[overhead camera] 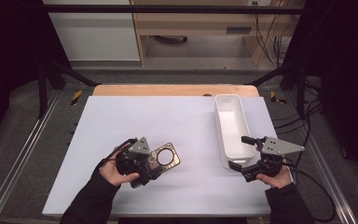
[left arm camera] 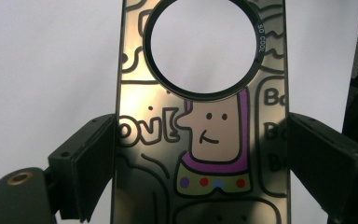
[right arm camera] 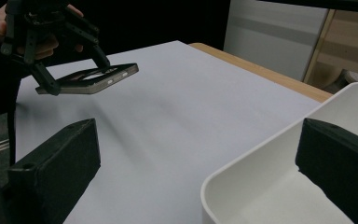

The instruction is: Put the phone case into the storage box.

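Forearms in dark sleeves come in at the bottom of the high view, each hand carrying a pair of tongs. On that view the left tongs (overhead camera: 154, 164) hold a flat phone case (overhead camera: 166, 157) with a round hole in it, low over the white bench (overhead camera: 168, 116) on the person's left side, while the right tongs (overhead camera: 240, 152) stand wide at the near end of a long white bin (overhead camera: 233, 123), which lies along the right part of the bench. The left gripper view looks straight down the case (left arm camera: 200, 140): its dark glossy face bears cartoon drawings, a figure with a purple collar and coloured dots under the round hole, and the two black jaws press against its long edges, one on each side. In the right gripper view the jaws are spread far apart with nothing between them; one jaw hangs over the bench sheet, the other over the bin (right arm camera: 261, 186) at its rim. Farther off, the left tongs (right arm camera: 70, 70) grip the case (right arm camera: 93, 77) roughly level, clear of the bench (right arm camera: 177, 102).
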`<state>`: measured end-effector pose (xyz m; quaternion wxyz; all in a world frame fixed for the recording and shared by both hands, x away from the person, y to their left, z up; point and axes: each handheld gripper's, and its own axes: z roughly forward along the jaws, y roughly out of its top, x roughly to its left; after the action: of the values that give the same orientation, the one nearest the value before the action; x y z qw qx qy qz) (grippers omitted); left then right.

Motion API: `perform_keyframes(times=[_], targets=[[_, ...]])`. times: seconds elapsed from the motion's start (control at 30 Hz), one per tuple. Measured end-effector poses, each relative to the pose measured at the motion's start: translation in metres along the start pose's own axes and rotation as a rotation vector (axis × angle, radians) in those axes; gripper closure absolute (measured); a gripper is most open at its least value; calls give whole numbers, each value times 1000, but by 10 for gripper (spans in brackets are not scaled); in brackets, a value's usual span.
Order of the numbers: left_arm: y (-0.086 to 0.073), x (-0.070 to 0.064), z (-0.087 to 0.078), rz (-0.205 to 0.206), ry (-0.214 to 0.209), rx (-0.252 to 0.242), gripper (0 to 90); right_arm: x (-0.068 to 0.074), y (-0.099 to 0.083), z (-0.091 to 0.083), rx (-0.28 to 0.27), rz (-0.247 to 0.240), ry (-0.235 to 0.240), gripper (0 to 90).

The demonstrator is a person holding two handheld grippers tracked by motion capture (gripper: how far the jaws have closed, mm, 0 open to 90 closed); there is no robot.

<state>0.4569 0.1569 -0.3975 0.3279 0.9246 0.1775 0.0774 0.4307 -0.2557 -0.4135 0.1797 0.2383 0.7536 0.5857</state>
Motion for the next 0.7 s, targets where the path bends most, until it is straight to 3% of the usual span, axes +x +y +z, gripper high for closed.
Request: perform_keyframes(times=[0.7], targets=[[24, -8, 4, 62, -29, -10, 115, 13, 4, 21, 46, -43, 75, 3]])
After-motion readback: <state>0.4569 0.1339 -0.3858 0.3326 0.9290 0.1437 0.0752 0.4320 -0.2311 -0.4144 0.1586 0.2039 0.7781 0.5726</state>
